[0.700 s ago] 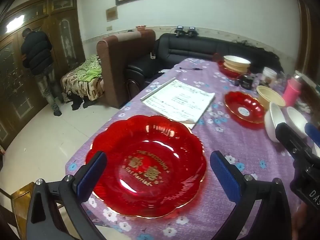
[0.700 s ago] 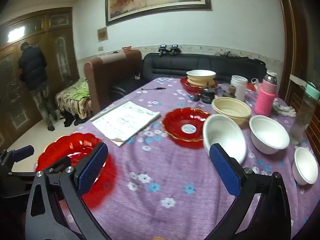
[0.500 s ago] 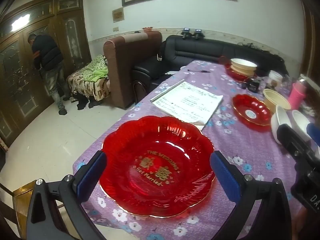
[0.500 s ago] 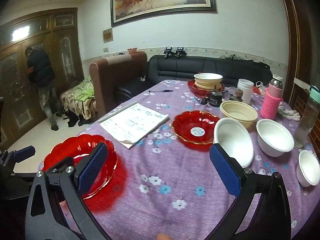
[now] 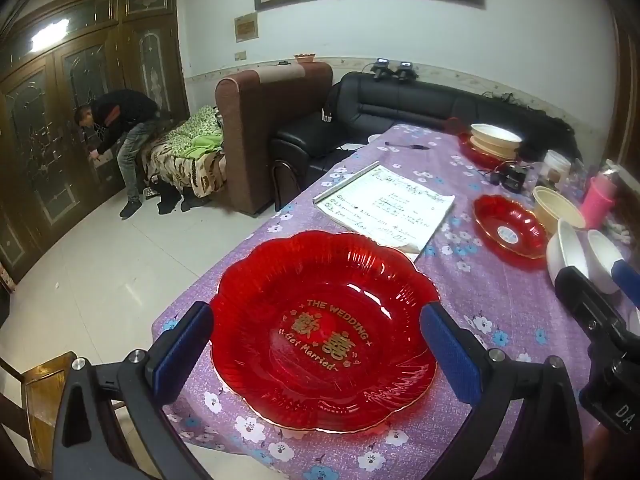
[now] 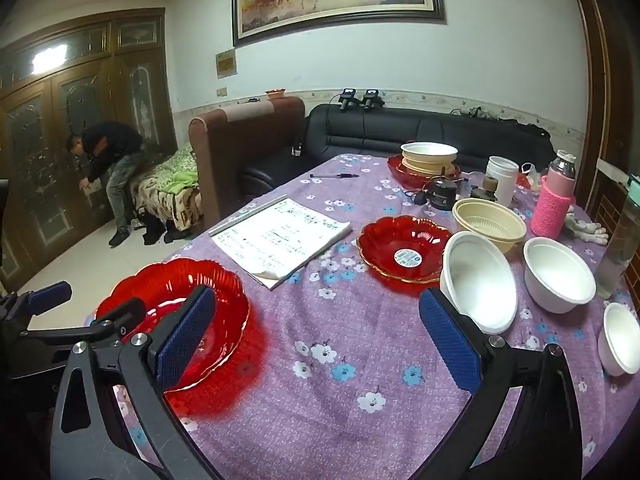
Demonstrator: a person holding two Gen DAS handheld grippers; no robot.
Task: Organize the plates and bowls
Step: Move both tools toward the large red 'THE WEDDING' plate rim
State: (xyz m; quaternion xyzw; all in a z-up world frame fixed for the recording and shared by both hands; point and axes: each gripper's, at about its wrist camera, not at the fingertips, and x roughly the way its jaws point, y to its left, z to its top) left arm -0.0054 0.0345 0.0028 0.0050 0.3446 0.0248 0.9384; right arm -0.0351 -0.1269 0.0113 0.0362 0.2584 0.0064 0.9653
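A large red scalloped plate [image 5: 324,328] with gold lettering lies on the purple flowered tablecloth [image 5: 500,292] near its front left corner. My left gripper [image 5: 316,352] hangs open over the plate's near half, one blue pad on each side, neither touching it. My right gripper [image 6: 316,344] stands open above bare cloth, with that large red plate [image 6: 172,284] to its left. Beyond it sit a small red plate [image 6: 404,254], two white bowls [image 6: 478,284] [image 6: 558,276], a small white bowl [image 6: 620,338] and a cream bowl [image 6: 490,224]. Stacked cream bowls [image 6: 428,158] rest on a red plate at the back.
An open notebook [image 6: 280,236] and a pen [image 6: 334,176] lie mid-table. A white cup [image 6: 502,180], a black device [image 6: 440,194], a pink-sleeved bottle [image 6: 554,208] and a clear bottle [image 6: 620,256] crowd the right side. A person [image 6: 108,160] bends at the wooden doors. A wooden chair [image 5: 44,400] stands front left.
Both views have swung slightly left, so the plates sit further right in frame. The person at the doors has bent down. Both grippers stay open.
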